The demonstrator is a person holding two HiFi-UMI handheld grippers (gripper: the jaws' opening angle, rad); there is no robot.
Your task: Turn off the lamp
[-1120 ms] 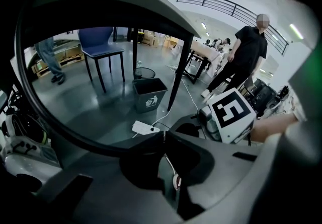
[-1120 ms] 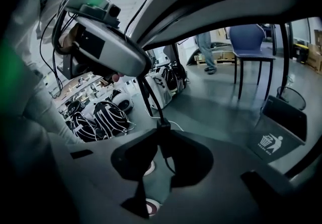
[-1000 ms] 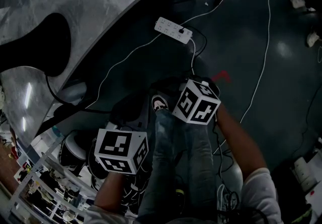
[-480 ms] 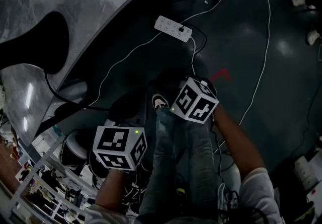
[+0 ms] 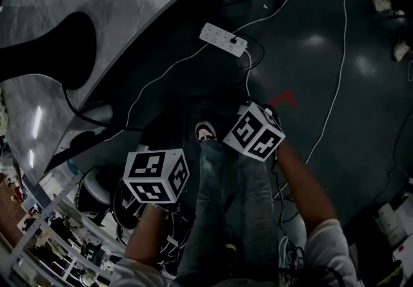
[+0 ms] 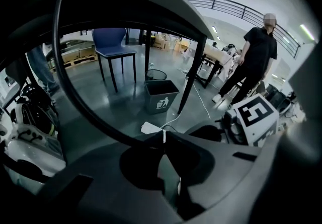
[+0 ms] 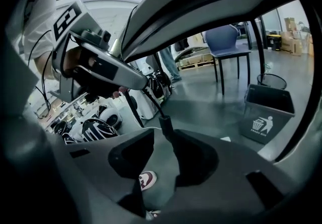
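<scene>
A black lamp cord (image 6: 65, 92) arcs under the grey table (image 5: 148, 15) and runs into my left gripper (image 6: 163, 140), whose jaws look shut on it. In the head view that gripper's marker cube (image 5: 156, 176) is at lower left. The cord's inline switch (image 7: 166, 125) stands at the tips of my right gripper (image 7: 161, 135). Its jaws are opening, the switch sits in the gap, and the pads do not press it. The right gripper view shows the left gripper (image 7: 95, 69) higher up along the same cord. A black shape (image 5: 64, 40) lies on the table, and the cord drops from near it.
A white power strip (image 5: 222, 39) lies on the dark floor with white cables. A grey bin (image 6: 161, 96) and a blue chair (image 6: 113, 47) stand beyond the table. Helmets (image 7: 98, 130) are stacked at the left. The wearer's jeans and shoe (image 5: 205, 131) are between the grippers. A person (image 6: 251, 62) stands further off.
Both marker cubes have rolled slightly. The left one has crept up a little in the picture. The right one stays in place.
</scene>
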